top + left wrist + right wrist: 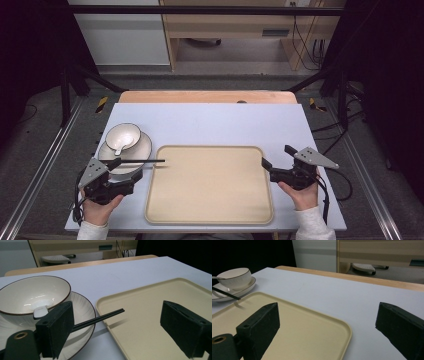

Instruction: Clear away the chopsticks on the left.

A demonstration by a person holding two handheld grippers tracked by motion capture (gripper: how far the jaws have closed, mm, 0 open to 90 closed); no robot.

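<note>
Black and slender, the chopsticks [142, 161] lie across the near rim of the plate [144, 148] at the left of the bench [215, 120], their tips reaching out over the left edge of the beige tray [210, 210]. In the left gripper view they [100, 318] run just beside the inner face of one jaw, with the other jaw well apart from them, so the left tongs [132, 175] stand wide open and hold nothing. Judged from their look, the sticks are light, stiff and smooth, likely to roll or to slip apart if pinched near the tips; a hold across both together, around the middle where they clear the plate, seems the safest.

On the plate stands a white bowl [122, 136] with a dark rim, and inside it rests a white spoon [41, 310], its handle pointing toward the near side. Bowl and plate look like glazed ceramic: hard, slick and breakable, and the plate's rim offers the sticks only a narrow support. Nothing else can be made out in the bowl. The tray is bare.

The right tongs [277, 162] hover by the tray's right edge, jaws spread wide and empty, one over the tray corner, the other over the bench beyond.
</note>
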